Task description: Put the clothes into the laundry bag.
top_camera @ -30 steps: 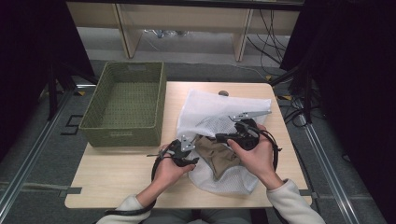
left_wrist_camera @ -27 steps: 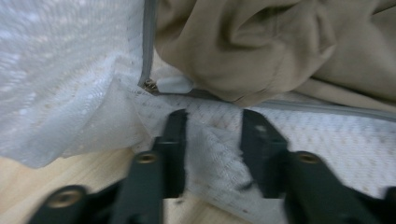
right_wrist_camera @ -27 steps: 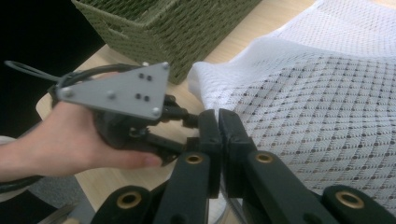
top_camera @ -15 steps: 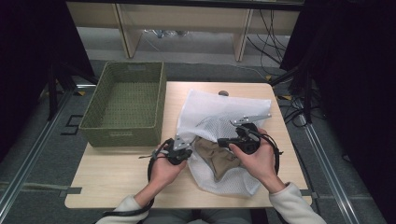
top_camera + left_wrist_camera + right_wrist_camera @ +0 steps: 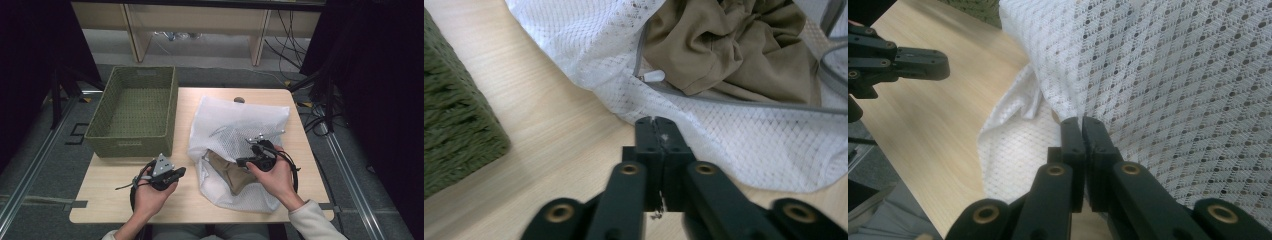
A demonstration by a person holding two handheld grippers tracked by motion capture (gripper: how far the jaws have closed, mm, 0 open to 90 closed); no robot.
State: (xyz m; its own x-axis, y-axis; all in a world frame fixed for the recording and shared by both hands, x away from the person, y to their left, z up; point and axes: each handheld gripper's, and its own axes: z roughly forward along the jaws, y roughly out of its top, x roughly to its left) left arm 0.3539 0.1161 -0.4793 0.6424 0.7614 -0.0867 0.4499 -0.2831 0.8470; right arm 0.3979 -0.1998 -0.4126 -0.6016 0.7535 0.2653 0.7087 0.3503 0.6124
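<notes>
A white mesh laundry bag (image 5: 235, 120) lies on the wooden table (image 5: 115, 200), and a brown garment (image 5: 227, 172) shows in its open mouth. My right gripper (image 5: 241, 161) is shut on the bag's mesh (image 5: 1158, 90) at that mouth, and the fabric tents up from its tips (image 5: 1081, 122). My left gripper (image 5: 179, 172) is to the left of the bag, over bare table. Its jaws have just been closing and now meet with nothing held (image 5: 656, 122). Just ahead of them are the bag's edge (image 5: 724, 130), its zip pull (image 5: 651, 76) and the garment (image 5: 734, 45).
A green woven basket (image 5: 130, 145) stands at the table's left rear, close to the bag, and its corner (image 5: 454, 125) shows in the left gripper view. Bare tabletop runs along the front left. The left gripper (image 5: 898, 62) shows in the right gripper view.
My left gripper has drawn back to the left, away from the bag's mouth, and shut. My right gripper has sunk a little with the mesh in its grip.
</notes>
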